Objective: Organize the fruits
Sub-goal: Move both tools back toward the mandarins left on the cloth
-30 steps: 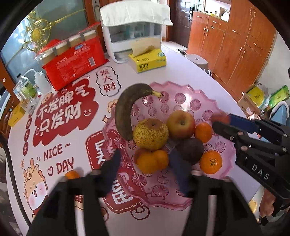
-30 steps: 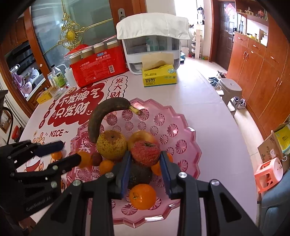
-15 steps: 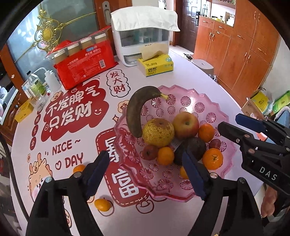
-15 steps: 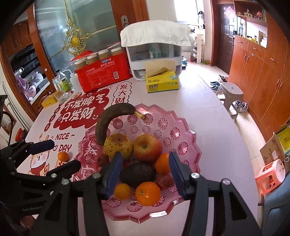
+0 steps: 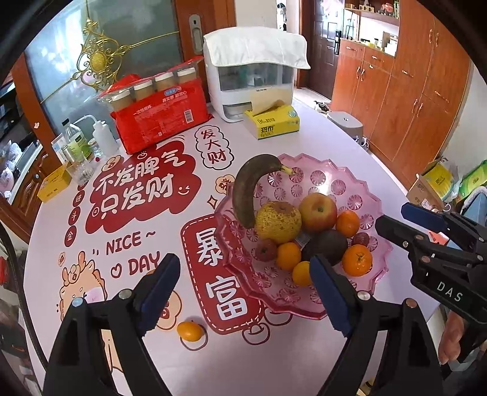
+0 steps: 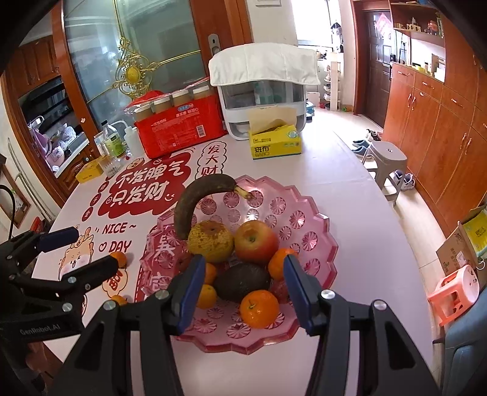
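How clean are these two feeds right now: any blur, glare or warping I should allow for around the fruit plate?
Left wrist view: sharp, plate and banana crisp; fisheye bends the table edge; dark corners. Right wrist view: also sharp, bright backlight from the far doorway, small glints on the plate, cabinets curved at the edge.
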